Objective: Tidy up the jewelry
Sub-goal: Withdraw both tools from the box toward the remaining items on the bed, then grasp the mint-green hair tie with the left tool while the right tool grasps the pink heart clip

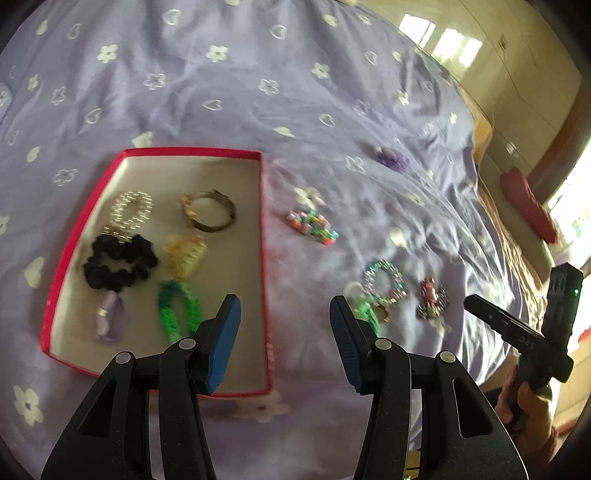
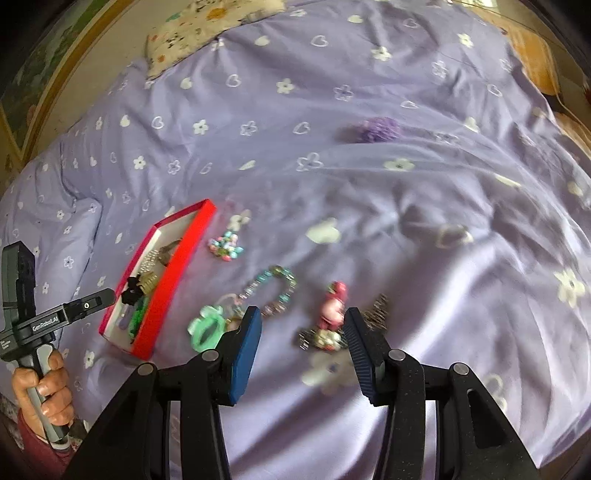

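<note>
A red box with a white inside lies on the lilac bedspread and holds a black scrunchie, a pearl bracelet, a bangle, a gold clip, a green chain and a purple tie. My left gripper hovers open over the box's right edge with nothing between its fingers. My right gripper is open above the bedspread. Just ahead of its fingertips lies a pink figure charm. A beaded bracelet, a mint green ring and a multicoloured bead piece lie loose nearby.
A purple scrunchie sits farther up the bed. In the right wrist view the red box is at the left, beside a hand on the other gripper's handle. A floral pillow lies at the head. The bed's edge drops off at the right.
</note>
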The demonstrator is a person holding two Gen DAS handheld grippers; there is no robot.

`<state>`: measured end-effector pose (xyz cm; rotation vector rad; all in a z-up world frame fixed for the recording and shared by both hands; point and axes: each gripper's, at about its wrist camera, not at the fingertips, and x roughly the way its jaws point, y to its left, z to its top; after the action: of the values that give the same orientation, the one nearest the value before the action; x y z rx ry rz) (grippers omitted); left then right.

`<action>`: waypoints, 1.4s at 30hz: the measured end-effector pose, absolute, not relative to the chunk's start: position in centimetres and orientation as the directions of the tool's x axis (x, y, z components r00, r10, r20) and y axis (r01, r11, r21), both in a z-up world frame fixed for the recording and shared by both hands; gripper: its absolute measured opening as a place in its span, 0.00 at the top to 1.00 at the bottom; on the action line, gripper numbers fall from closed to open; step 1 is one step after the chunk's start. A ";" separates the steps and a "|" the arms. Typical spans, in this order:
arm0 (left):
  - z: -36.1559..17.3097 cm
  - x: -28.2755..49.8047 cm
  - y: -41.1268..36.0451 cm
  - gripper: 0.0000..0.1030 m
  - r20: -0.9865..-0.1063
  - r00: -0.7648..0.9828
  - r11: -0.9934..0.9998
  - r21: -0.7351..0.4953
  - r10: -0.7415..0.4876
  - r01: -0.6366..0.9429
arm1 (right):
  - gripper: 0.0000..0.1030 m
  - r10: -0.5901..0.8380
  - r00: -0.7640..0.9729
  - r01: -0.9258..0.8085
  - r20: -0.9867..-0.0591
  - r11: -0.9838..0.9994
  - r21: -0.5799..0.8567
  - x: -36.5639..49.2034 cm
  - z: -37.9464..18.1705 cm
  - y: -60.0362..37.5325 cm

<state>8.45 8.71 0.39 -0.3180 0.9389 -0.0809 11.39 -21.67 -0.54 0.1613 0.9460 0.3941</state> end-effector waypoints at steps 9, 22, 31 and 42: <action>-0.9 8.9 5.4 0.53 -0.806 0.546 0.959 -0.284 -0.230 -0.015 | 0.53 0.382 0.508 -0.235 -0.772 0.924 0.303 10.8 -2.2 -22.8; -3.7 11.0 1.4 0.52 -0.846 0.476 0.968 -0.246 -0.239 0.049 | 0.53 0.399 0.492 -0.287 -0.774 0.914 0.288 12.7 -3.0 -21.0; -5.8 13.5 -0.3 0.54 -0.862 0.442 0.968 -0.234 -0.250 0.090 | 0.57 0.381 0.445 -0.301 -0.811 0.916 0.265 15.5 -5.5 -19.2; -5.3 12.8 0.3 0.89 -0.838 0.472 0.962 -0.250 -0.274 0.114 | 0.82 0.385 0.482 -0.296 -0.787 0.917 0.267 15.2 -4.4 -19.2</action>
<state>12.84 0.29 -5.34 -0.1671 1.0539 -0.2389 15.21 -19.22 -4.38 0.0989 0.9838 0.4156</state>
